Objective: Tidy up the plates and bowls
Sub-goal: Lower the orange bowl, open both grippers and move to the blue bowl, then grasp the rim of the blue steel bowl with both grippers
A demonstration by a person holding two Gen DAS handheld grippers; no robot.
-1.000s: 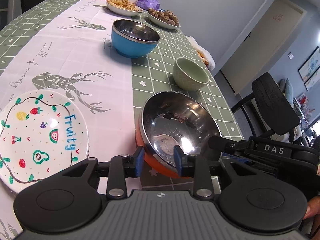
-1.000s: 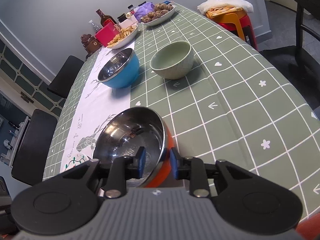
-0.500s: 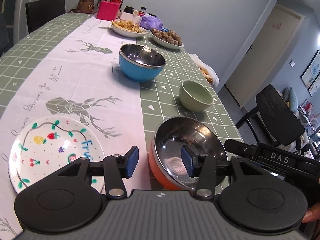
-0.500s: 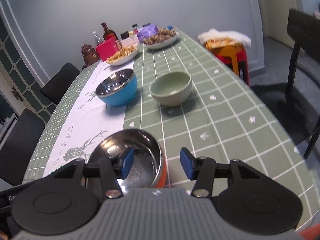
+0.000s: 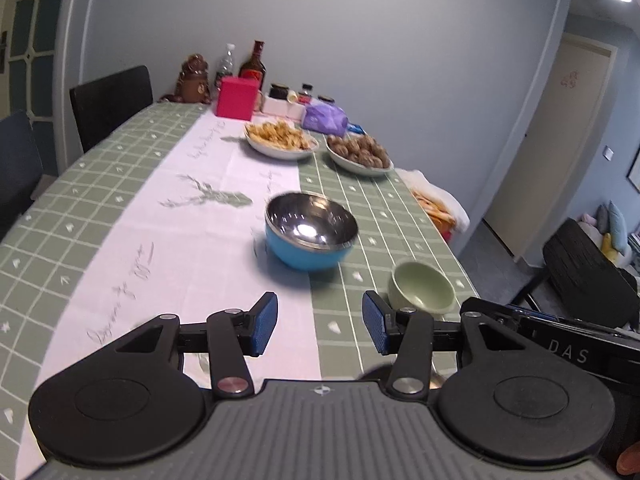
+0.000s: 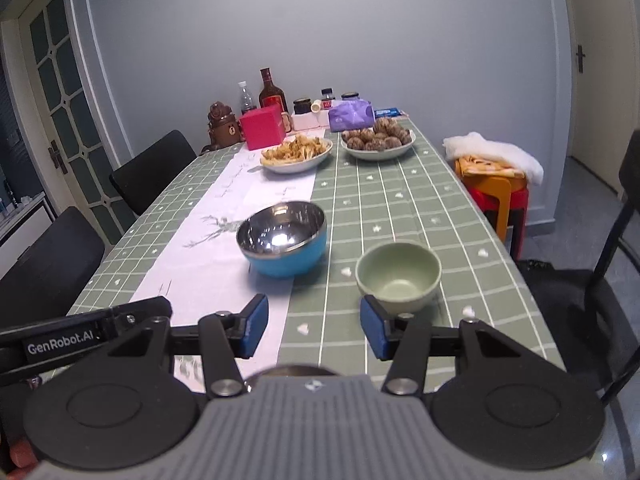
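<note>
left gripper (image 5: 319, 327): jaws apart, empty
right gripper (image 6: 313, 328): same
still loose mid-worktop: blue steel-lined bowl (image 6: 281, 238), pale green ceramic bowl (image 6: 398, 275)

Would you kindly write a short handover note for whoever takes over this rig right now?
Left gripper: open, empty, above the table.
Right gripper: open, empty, likewise.
Blue steel-lined bowl stands at the white runner's edge; small pale-green ceramic bowl sits to its right, apart from it.
A steel rim just below the grippers is mostly hidden.
Done: cannot tell.
Left: both bowls remain separate, unstacked.
</note>
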